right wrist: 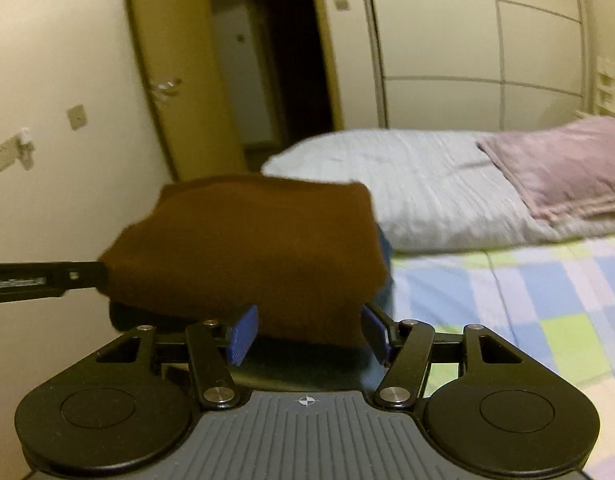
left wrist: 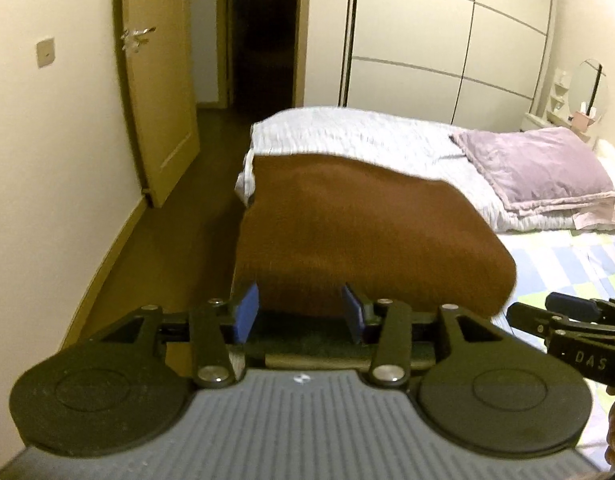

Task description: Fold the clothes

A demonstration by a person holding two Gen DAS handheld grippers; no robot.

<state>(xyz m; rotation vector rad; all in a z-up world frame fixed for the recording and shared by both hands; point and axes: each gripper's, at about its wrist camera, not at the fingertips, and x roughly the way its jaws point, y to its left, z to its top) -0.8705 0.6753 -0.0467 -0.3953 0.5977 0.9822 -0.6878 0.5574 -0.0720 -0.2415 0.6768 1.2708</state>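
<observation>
Bed (left wrist: 567, 264) with quilt (left wrist: 367, 136), pillow (left wrist: 539, 168)

Brown folded garment (left wrist: 359, 236) blocking straight ahead, checkered sheet (right wrist: 507, 300) lying bare rightward, pillows (left wrist: 539, 172) crowding the bed's far edge.

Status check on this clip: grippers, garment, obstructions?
Left gripper and right gripper both open, side by side under the folded brown garment. Whether it rests on them: unclear. Nothing blocking.

This is looking like a home bedroom: a bed (left wrist: 567, 264) is wearing a checked sheet, a folded quilt (left wrist: 367, 136) and a purple pillow (left wrist: 539, 164) are lying on it, a tall wardrobe (left wrist: 447, 40) is lining the wall, and a wooden door (left wrist: 159, 100) is standing open.
</observation>
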